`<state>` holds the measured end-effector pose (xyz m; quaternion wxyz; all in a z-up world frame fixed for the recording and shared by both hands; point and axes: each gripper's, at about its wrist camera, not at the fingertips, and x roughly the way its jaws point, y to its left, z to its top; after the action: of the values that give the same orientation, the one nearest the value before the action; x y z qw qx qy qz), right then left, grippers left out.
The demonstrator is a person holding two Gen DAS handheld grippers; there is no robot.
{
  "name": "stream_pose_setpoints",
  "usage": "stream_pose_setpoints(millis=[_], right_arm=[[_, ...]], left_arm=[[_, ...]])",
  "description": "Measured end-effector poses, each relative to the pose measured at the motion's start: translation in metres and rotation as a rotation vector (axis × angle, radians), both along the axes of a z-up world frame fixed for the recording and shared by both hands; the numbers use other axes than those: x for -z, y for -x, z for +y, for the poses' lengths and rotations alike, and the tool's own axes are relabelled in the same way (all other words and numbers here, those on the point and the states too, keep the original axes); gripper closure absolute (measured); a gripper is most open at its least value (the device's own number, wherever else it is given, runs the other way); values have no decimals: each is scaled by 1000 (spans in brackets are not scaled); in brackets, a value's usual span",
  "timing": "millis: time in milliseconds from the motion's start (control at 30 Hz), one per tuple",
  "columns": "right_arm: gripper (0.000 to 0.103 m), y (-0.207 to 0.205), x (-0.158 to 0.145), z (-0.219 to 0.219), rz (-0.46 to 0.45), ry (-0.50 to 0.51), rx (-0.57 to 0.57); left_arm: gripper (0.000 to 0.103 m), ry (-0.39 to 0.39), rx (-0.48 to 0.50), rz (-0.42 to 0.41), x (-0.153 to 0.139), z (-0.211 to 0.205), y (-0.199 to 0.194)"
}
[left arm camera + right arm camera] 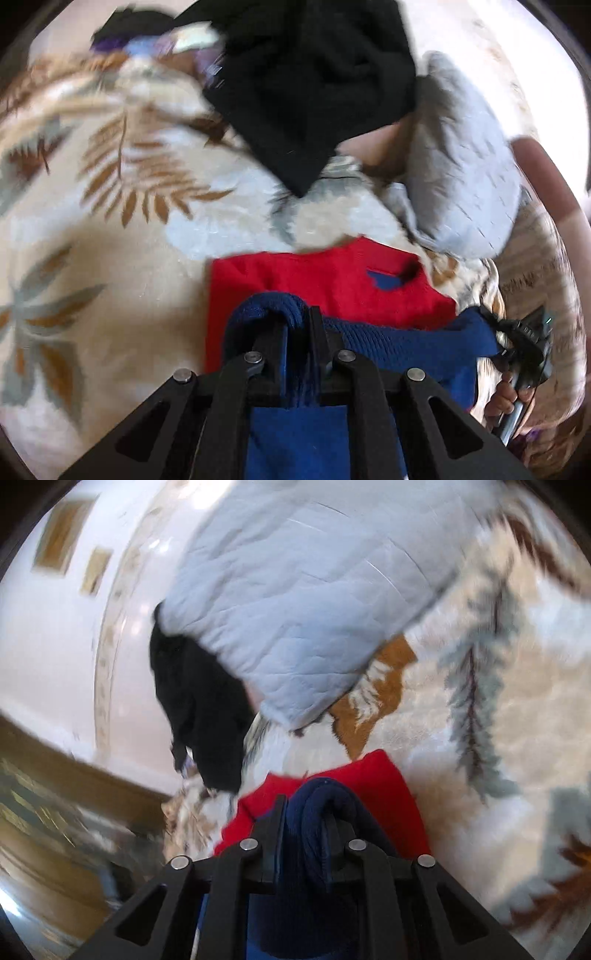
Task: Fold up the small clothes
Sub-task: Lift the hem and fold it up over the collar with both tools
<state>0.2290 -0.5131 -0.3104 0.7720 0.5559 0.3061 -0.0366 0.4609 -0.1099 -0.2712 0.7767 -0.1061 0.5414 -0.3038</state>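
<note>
Navy ribbed hem (388, 339) clenched in both tools, left tool (297, 325) and right tool (306, 812).
Risk I see: thick hem slipping free lower frame, dropping the red garment (325, 280) crooked onto the rug (110, 240).

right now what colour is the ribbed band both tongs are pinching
Navy blue; the ribbed knit waistband of the red garment shows best in the left wrist view.

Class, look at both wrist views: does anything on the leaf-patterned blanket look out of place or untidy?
Yes. A crumpled black garment and a pale grey quilted garment lie heaped unfolded beyond the flat red garment.
</note>
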Motion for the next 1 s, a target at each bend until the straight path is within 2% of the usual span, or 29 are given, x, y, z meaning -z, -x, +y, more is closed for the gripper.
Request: stream_pose_setpoints(millis=[33, 100, 167, 200, 267, 300, 333, 367, 400, 433, 533, 633, 700, 767, 800, 833, 867, 900, 967, 1000], right_arm=[[80, -5, 14, -9, 22, -81, -3], [80, -5, 28, -17, 15, -154, 1], [79, 1, 25, -16, 0, -138, 5], [78, 6, 16, -15, -8, -100, 9], [76, 15, 2, -16, -34, -59, 24], [75, 25, -11, -16, -69, -31, 46], [67, 29, -16, -17, -84, -15, 56], [37, 37, -27, -16, -94, 18, 69], [23, 48, -42, -10, -85, 97, 93], [21, 54, -52, -2, -80, 169, 94], [27, 47, -67, 28, -49, 280, -36], [44, 33, -67, 59, -2, 345, -140], [46, 20, -58, 80, 77, 402, -193], [46, 9, -39, 86, 146, 390, -224], [45, 6, -29, 83, 182, 389, -212], [49, 9, -19, 77, 219, 396, -187], [66, 10, -7, 68, 250, 380, -166], [75, 13, -2, 62, 262, 356, -149], [78, 22, -3, 52, 248, 291, -125], [77, 27, -9, 51, 249, 291, -111]], left_arm=[[91, 27, -19, 16, 7, 3, -6], [86, 109, -59, 26, 13, 14, -9], [75, 194, -108, -5, 8, 29, -6], [69, 246, -143, -42, 0, 40, -1], [47, 329, -219, -122, -16, 61, 11], [45, 338, -272, -172, -28, 71, 23], [45, 315, -276, -188, -34, 73, 29], [45, 273, -257, -197, -40, 71, 37], [45, 223, -220, -202, -48, 67, 50], [45, 200, -205, -209, -51, 64, 59], [44, 85, -144, -268, -59, 45, 103], [42, -74, -120, -280, -46, 27, 132], [42, -155, -89, -287, -32, 12, 149], [40, -257, -77, -316, -17, -1, 152], [40, -332, -66, -318, -5, -7, 151], [39, -369, -56, -308, 7, -10, 147], [36, -384, -58, -303, 15, -10, 144], [35, -382, -70, -315, 18, -9, 142], [35, -393, -70, -329, 11, -11, 142], [35, -392, -68, -339, 8, -12, 143]])
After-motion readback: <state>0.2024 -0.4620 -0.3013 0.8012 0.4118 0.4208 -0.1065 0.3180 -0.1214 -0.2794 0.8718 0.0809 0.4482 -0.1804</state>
